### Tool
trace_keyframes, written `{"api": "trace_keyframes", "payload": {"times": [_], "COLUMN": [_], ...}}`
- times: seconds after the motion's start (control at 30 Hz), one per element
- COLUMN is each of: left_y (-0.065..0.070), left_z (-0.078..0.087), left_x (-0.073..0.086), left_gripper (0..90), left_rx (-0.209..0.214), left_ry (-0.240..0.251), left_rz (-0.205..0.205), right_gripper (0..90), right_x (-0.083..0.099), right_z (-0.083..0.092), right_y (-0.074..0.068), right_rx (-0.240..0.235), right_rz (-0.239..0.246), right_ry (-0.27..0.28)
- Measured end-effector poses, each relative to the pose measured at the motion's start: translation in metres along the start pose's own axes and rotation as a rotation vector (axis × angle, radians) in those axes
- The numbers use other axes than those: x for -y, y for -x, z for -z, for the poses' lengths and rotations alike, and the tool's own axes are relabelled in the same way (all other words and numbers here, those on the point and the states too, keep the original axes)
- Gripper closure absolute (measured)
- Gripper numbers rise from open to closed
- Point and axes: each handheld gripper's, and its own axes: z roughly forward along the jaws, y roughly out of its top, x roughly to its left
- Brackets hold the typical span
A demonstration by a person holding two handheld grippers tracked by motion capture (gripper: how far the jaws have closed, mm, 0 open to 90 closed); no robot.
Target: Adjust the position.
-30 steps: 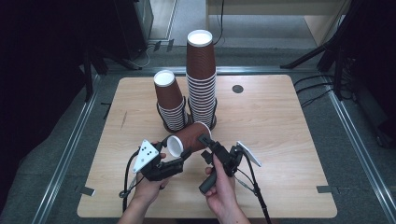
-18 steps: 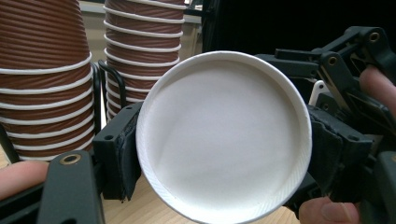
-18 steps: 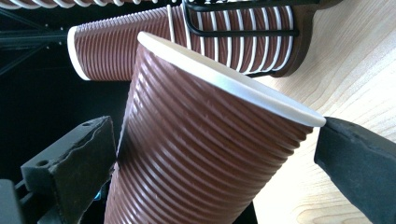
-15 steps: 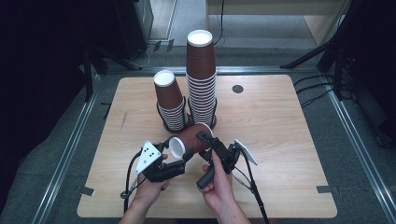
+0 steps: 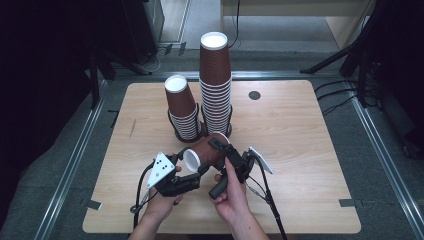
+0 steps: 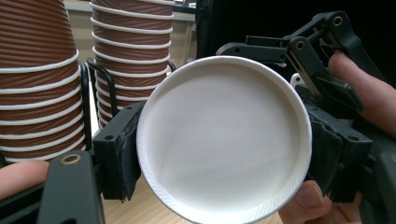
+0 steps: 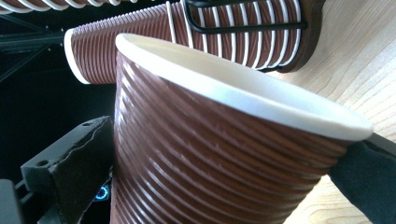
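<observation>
A ribbed brown paper cup [image 5: 206, 150] lies on its side just above the table, its white base [image 5: 191, 160] turned toward the person. My left gripper [image 5: 192, 169] is shut on the base end; in the left gripper view the white base [image 6: 224, 140] sits between the two black jaws. From the right, my right gripper [image 5: 222, 150] grips the cup's body, and in the right gripper view both jaws press the ribbed wall [image 7: 210, 154] below the white rim.
Behind the held cup stand two upside-down cup stacks in black wire holders: a short stack [image 5: 181, 107] and a taller stack [image 5: 216, 85]. A dark round hole [image 5: 254, 95] marks the wooden table [image 5: 310, 165]. Cables trail off the front edge.
The right hand has shifted slightly up and left along the cup. The left gripper and the cup have stayed where they were.
</observation>
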Motion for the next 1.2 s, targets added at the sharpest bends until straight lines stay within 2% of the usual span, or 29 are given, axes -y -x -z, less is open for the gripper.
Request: {"api": "trace_keyframes", "payload": {"times": [0.23,0.27,0.3,0.43,0.57,0.73,0.8,0.87,0.97,1.03,1.17,1.2], "left_y": [0.001,0.002,0.002,0.001,0.001,-0.001,-0.003,-0.005,-0.008,-0.009,-0.013,-0.014], "left_z": [-0.001,-0.001,-0.002,-0.002,-0.003,-0.005,-0.006,-0.006,-0.005,-0.004,0.000,0.000], "left_x": [0.002,0.002,0.002,0.003,0.004,0.007,0.008,0.009,0.011,0.011,0.011,0.011], "left_gripper": [23.1,23.1,23.0,22.9,22.5,21.3,17.2,13.1,8.6,6.8,2.7,2.3], "left_rx": [0.012,0.015,0.015,0.020,0.031,0.044,0.043,0.049,0.059,0.062,0.065,0.061], "left_ry": [-0.011,-0.014,-0.016,-0.019,-0.026,-0.042,-0.056,-0.069,-0.082,-0.088,-0.092,-0.091], "left_rz": [-0.007,-0.009,-0.008,-0.005,0.007,0.055,0.066,0.080,0.096,0.097,0.100,0.104], "right_gripper": [0.1,2.5,5.3,8.2,9.0,9.6,9.6,9.6,9.6,9.5,9.5,9.5], "right_x": [-0.002,-0.002,-0.002,-0.003,-0.003,-0.003,-0.005,-0.007,-0.011,-0.015,-0.020,-0.021], "right_z": [-0.002,-0.002,-0.002,-0.001,0.001,0.003,0.005,0.007,0.012,0.015,0.020,0.022], "right_y": [0.001,0.001,0.001,0.000,-0.001,-0.001,-0.001,-0.002,-0.007,-0.009,-0.012,-0.013], "right_rx": [-0.016,-0.012,0.006,0.010,0.010,0.019,0.012,0.003,-0.027,-0.022,0.012,0.031], "right_rz": [-0.042,-0.044,-0.043,-0.044,-0.014,0.057,0.080,0.110,0.164,0.201,0.326,0.379], "right_ry": [-0.018,-0.014,-0.011,-0.017,-0.003,0.017,0.027,0.053,0.122,0.161,0.246,0.282]}}
